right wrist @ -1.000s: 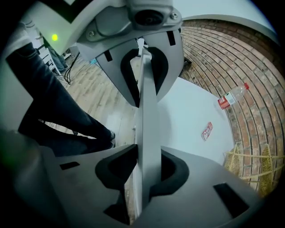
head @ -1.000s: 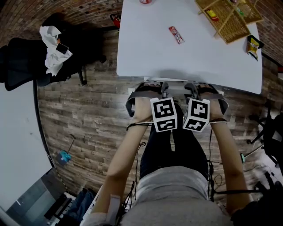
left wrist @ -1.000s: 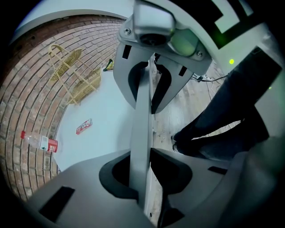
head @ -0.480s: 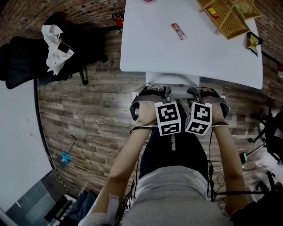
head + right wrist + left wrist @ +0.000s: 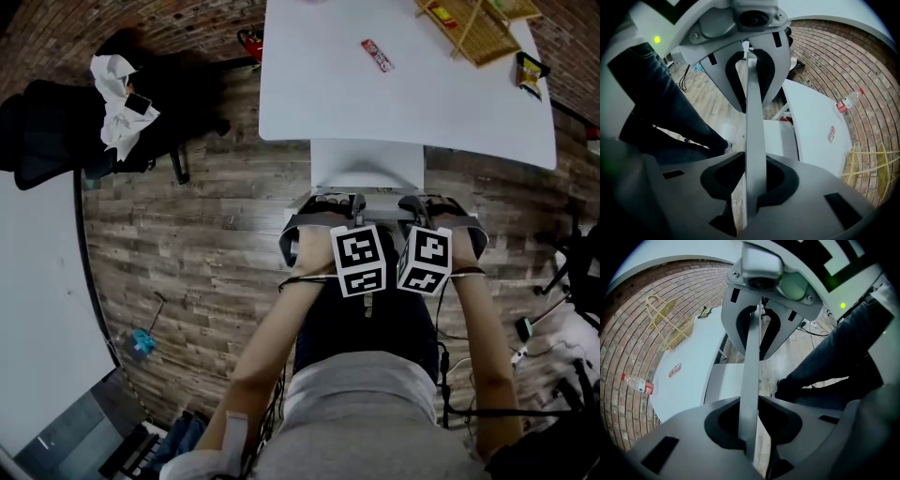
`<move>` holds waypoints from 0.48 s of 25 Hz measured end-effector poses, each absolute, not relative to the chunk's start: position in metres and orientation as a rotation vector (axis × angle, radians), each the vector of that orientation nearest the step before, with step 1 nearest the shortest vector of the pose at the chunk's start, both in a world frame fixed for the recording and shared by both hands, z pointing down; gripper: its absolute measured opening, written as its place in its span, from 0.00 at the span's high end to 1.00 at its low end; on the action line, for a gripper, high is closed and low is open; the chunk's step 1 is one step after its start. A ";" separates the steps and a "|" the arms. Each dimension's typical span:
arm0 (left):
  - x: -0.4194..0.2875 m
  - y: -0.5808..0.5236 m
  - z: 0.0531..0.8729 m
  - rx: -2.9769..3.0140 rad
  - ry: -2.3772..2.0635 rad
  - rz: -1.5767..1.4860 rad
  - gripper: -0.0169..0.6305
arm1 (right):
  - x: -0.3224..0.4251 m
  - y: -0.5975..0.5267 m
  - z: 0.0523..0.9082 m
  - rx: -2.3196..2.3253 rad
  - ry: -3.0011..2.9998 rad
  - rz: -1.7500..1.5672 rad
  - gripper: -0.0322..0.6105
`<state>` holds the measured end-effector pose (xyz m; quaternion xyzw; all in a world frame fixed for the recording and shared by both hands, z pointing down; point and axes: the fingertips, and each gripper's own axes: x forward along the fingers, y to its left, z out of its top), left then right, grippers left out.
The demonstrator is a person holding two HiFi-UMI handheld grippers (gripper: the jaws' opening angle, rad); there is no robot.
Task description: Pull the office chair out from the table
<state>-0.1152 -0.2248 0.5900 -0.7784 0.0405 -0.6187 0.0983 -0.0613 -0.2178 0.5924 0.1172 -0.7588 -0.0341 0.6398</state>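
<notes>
now left tongs (image 5: 326, 201) and right tongs (image 5: 429, 201) both clamp the back edge of the office chair (image 5: 366, 173), just below the table (image 5: 403, 103) at upper centre. that edge runs left-right, equally near both hands.

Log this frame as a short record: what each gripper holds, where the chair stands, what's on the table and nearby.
left gripper: shut on the thin top edge of the light grey office chair's backrest
right gripper: shut on the same edge, beside the left one
chair seat: partly out from under the white table
on table: red wrapper, wicker basket, yellow packet
nearby: black chair draped with white cloth, off to the left
</notes>
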 end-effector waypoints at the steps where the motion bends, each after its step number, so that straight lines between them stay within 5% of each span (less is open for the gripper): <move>1: -0.117 -0.219 0.590 -2.304 0.117 -1.831 0.83 | -0.063 -0.212 0.592 0.266 -1.731 -0.075 0.81; 12: -0.126 -0.155 0.591 -2.296 0.120 -1.869 0.83 | -0.072 -0.147 0.592 0.285 -1.762 -0.054 0.81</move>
